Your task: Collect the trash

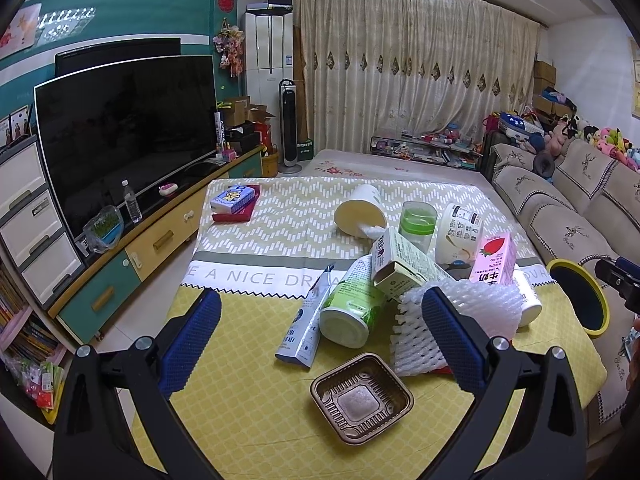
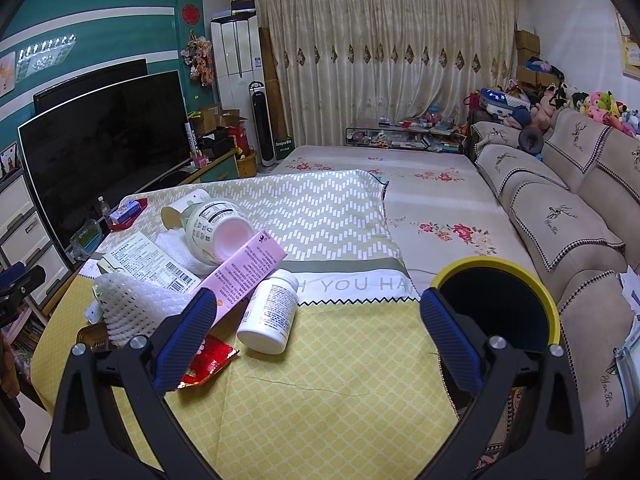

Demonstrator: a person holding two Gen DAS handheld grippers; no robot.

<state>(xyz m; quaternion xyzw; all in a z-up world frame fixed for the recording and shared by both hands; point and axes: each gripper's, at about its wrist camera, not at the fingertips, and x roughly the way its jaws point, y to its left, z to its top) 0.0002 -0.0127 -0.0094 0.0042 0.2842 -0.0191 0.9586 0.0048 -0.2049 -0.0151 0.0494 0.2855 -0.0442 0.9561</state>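
Observation:
A heap of trash lies on the yellow tablecloth (image 1: 248, 400). In the left wrist view I see a brown plastic tray (image 1: 362, 398), a green-labelled can (image 1: 352, 308) on its side, a flattened pouch (image 1: 306, 326), white foam netting (image 1: 460, 320), a pale green carton (image 1: 404, 262) and a pink strawberry milk carton (image 1: 494, 260). My left gripper (image 1: 320, 340) is open above the near part of the heap, holding nothing. In the right wrist view my right gripper (image 2: 318, 340) is open over the cloth, with a white pill bottle (image 2: 270, 312), the pink carton (image 2: 246, 272) and a red wrapper (image 2: 208, 364) close to its left finger.
A yellow-rimmed bin (image 2: 500, 304) with a dark inside stands at the table's right edge, beside the sofa (image 2: 560, 220). A tissue box (image 1: 234, 200) on a red tray sits at the far left of the table. A TV (image 1: 124, 136) and cabinet line the left wall.

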